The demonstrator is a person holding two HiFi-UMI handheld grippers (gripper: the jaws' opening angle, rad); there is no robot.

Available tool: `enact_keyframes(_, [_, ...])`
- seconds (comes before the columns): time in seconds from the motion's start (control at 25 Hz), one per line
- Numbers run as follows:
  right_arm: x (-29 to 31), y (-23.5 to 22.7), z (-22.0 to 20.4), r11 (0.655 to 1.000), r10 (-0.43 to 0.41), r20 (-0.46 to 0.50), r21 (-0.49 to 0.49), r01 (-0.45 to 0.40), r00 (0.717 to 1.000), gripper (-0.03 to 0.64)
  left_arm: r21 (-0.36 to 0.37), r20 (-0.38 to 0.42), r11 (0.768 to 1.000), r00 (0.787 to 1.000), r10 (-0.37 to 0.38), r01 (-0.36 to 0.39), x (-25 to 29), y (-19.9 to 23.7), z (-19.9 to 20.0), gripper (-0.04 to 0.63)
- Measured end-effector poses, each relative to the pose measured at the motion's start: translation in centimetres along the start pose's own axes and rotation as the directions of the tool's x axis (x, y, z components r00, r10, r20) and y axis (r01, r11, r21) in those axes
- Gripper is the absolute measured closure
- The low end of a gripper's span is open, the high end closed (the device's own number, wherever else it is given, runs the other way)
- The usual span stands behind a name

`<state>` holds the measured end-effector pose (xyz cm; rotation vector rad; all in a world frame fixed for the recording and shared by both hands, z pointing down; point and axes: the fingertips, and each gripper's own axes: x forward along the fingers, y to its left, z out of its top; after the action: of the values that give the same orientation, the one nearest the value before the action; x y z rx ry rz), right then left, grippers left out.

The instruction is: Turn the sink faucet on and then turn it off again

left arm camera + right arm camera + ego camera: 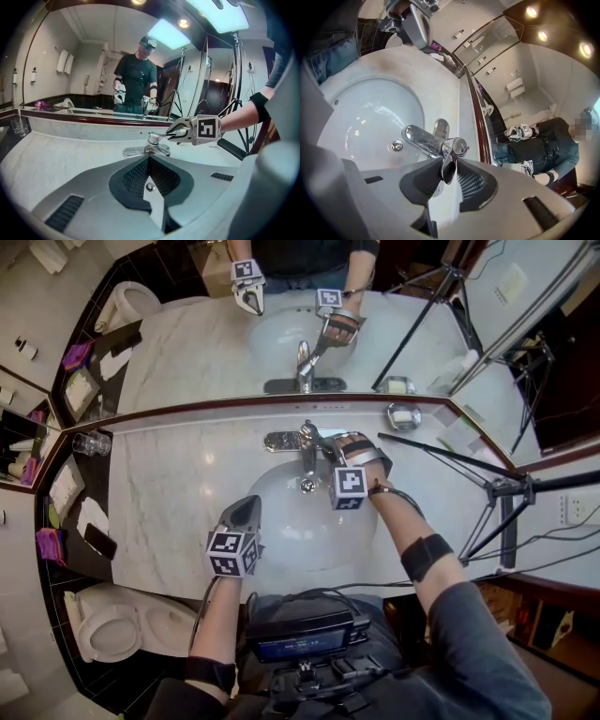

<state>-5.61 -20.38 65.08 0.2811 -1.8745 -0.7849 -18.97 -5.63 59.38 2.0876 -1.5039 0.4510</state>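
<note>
Right gripper view: faucet lever (449, 165) points lengthwise into the right hand-held gripper (446, 170).

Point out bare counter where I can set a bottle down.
Widest: marble counter between the glass and the basin. Smaller: right of the basin, between tripod leg and front edge. Crowded: behind the basin, where the right gripper holds the faucet lever.
</note>
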Motion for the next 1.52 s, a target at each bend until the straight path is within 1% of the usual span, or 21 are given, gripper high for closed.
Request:
enact_keyframes(0.12, [-0.1, -1.0, 0.4, 0.999, -0.016, 0.005, 0.049, 0.016, 1.0, 0.503, 0.0, -0.003, 1.0, 1.0, 0.0, 0.0, 0.0, 0.1, -0.2, 0.594])
enact_keyframes(0.24, [-0.1, -2.5, 1.1, 0.998, -0.03, 0.021, 0.057, 0.028, 0.999, 0.503, -0.003, -0.003, 1.0, 1.0, 0.001, -0.001, 0.1, 0.1, -0.2, 0.594])
enact_keyframes(0.4, [0.2, -3.0, 1.1, 0.999, -0.007, 0.029, 0.052, 0.006, 1.0, 0.5, -0.008, 0.001, 1.0, 1.0, 0.004, -0.004, 0.2, 0.2, -0.1, 0.594])
enact_keyframes(0.56, [0.4, -3.9, 1.4, 0.994, -0.009, 0.03, 0.107, 0.006, 0.999, 0.5, -0.011, 0.002, 1.0, 1.0, 0.005, -0.005, 0.1, 0.3, -0.2, 0.594])
enact_keyframes(0.8, [0.6, -3.8, 1.3, 0.992, 0.01, 0.026, 0.127, -0.013, 1.0, 0.502, -0.014, 0.0, 1.0, 1.0, 0.011, -0.011, -0.2, 0.5, -0.4, 0.594])
enact_keyframes(1.0, [0.7, -3.4, 0.8, 0.981, 0.026, 0.008, 0.194, -0.027, 1.0, 0.495, -0.009, 0.007, 1.0, 1.0, 0.015, -0.015, -0.3, 0.6, 0.0, 0.594])
enact_keyframes(1.28, [-0.6, -3.9, 0.7, 0.973, -0.01, -0.011, 0.23, 0.012, 1.0, 0.494, 0.011, 0.012, 1.0, 1.0, 0.019, -0.019, -0.5, 0.7, 0.4, 0.594])
enact_keyframes(1.44, [-2.0, -3.0, 0.4, 0.958, 0.012, 0.0, 0.287, -0.012, 1.0, 0.494, 0.019, 0.017, 1.0, 1.0, 0.02, -0.02, -0.7, 0.6, 0.7, 0.594])
enact_keyframes(1.52, [-3.0, -3.0, 0.4, 0.947, 0.003, 0.017, 0.322, -0.008, 1.0, 0.503, 0.022, 0.02, 1.0, 1.0, 0.021, -0.022, -0.8, 0.7, 0.9, 0.594])
